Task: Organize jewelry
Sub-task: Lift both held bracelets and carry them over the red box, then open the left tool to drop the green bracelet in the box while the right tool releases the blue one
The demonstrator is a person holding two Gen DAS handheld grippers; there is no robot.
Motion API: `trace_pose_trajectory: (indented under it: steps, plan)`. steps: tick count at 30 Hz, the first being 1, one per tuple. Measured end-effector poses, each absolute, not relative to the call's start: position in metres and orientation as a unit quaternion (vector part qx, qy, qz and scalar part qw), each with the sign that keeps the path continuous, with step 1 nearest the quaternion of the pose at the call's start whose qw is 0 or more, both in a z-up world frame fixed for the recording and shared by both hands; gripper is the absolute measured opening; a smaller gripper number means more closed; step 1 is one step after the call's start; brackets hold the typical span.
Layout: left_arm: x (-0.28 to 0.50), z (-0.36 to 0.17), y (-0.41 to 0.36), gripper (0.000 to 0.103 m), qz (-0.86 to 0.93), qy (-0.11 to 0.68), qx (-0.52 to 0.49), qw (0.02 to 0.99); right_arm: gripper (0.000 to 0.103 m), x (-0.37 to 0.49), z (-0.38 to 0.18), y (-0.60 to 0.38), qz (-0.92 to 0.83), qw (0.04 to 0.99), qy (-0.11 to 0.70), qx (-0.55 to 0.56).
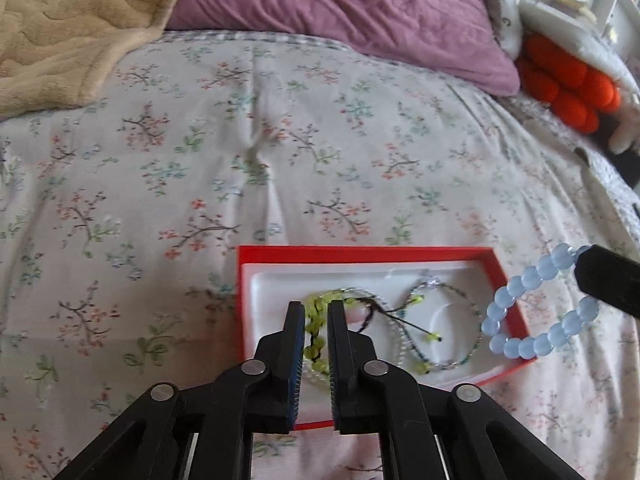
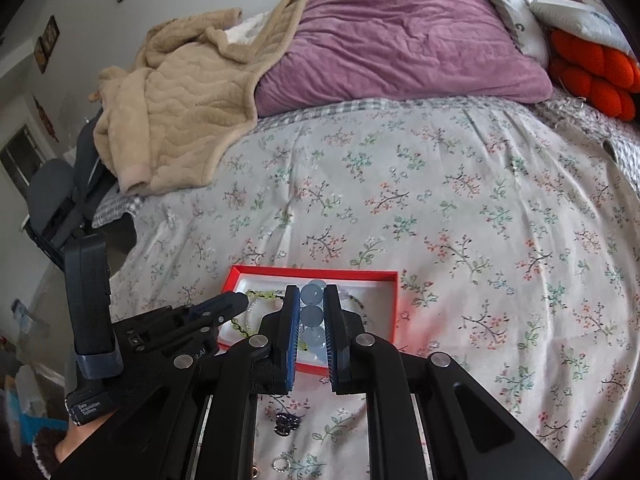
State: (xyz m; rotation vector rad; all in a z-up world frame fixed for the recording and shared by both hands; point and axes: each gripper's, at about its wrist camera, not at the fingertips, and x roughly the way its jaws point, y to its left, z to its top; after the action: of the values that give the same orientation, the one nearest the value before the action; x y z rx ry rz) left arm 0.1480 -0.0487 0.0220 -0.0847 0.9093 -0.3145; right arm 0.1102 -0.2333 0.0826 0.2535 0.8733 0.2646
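My right gripper [image 2: 312,312] pinches the blue bead bracelet [image 1: 532,304] over the red box's [image 1: 360,254] right edge; my left gripper [image 1: 316,312], jaws narrow and empty, hovers above the green bracelet [image 1: 314,320] inside. Next, I'd say: lower blue in, release.

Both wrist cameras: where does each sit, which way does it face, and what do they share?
Left wrist: on the left gripper, looking down over the red box; the right gripper's tip shows, carrying the blue bead bracelet.
Right wrist: on the right gripper, clamped on that bracelet; the left gripper and a hand show.
Shared: box, floral bedspread, purple pillow.
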Motion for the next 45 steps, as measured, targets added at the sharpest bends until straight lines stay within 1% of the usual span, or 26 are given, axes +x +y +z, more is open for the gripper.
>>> trace_pose_trajectory:
  steps: [1,3,5,10,12,18,25,31,32,33,35,37,39,41,45]
  plan:
    - [0.147,0.023,-0.047,0.015,-0.150,0.436,-0.040,0.886,0.013,0.112,0.081,-0.230,0.129,0.889,0.423,0.121]
    - [0.145,0.025,-0.044,0.027,-0.145,0.432,-0.040,0.889,0.013,0.115,0.078,-0.225,0.132,0.887,0.426,0.120]
    - [0.143,0.026,-0.040,0.032,-0.141,0.432,-0.040,0.890,0.013,0.118,0.074,-0.219,0.138,0.883,0.431,0.123]
    - [0.140,0.030,-0.030,0.034,-0.136,0.430,-0.041,0.892,0.013,0.125,0.069,-0.205,0.162,0.874,0.437,0.137]
    - [0.139,0.031,-0.028,0.038,-0.133,0.430,-0.039,0.892,0.013,0.128,0.064,-0.201,0.168,0.870,0.442,0.140]
    - [0.136,0.027,-0.026,0.038,-0.130,0.437,-0.029,0.890,0.013,0.138,0.046,-0.208,0.142,0.864,0.463,0.138]
    - [0.135,0.026,-0.027,0.040,-0.133,0.439,-0.025,0.888,0.013,0.140,0.036,-0.221,0.103,0.868,0.471,0.117]
    - [0.131,0.026,-0.030,0.047,-0.136,0.441,-0.025,0.887,0.014,0.143,0.028,-0.227,0.079,0.869,0.480,0.097]
    - [0.130,0.026,-0.030,0.049,-0.135,0.441,-0.023,0.887,0.014,0.143,0.028,-0.229,0.078,0.868,0.482,0.097]
    - [0.129,0.027,-0.030,0.052,-0.134,0.440,-0.021,0.887,0.015,0.143,0.028,-0.230,0.079,0.866,0.483,0.098]
    - [0.128,0.028,-0.030,0.056,-0.133,0.441,-0.019,0.888,0.023,0.141,0.029,-0.233,0.079,0.865,0.486,0.100]
    - [0.126,0.029,-0.030,0.062,-0.132,0.442,-0.018,0.887,0.038,0.138,0.032,-0.236,0.078,0.866,0.483,0.102]
    - [0.122,0.031,-0.029,0.069,-0.131,0.443,-0.016,0.887,0.042,0.134,0.036,-0.238,0.080,0.868,0.480,0.102]
    - [0.118,0.032,-0.029,0.071,-0.132,0.443,-0.014,0.887,0.042,0.129,0.040,-0.239,0.082,0.869,0.479,0.098]
    - [0.108,0.037,-0.029,0.081,-0.131,0.445,-0.006,0.886,0.043,0.117,0.047,-0.243,0.081,0.868,0.482,0.092]
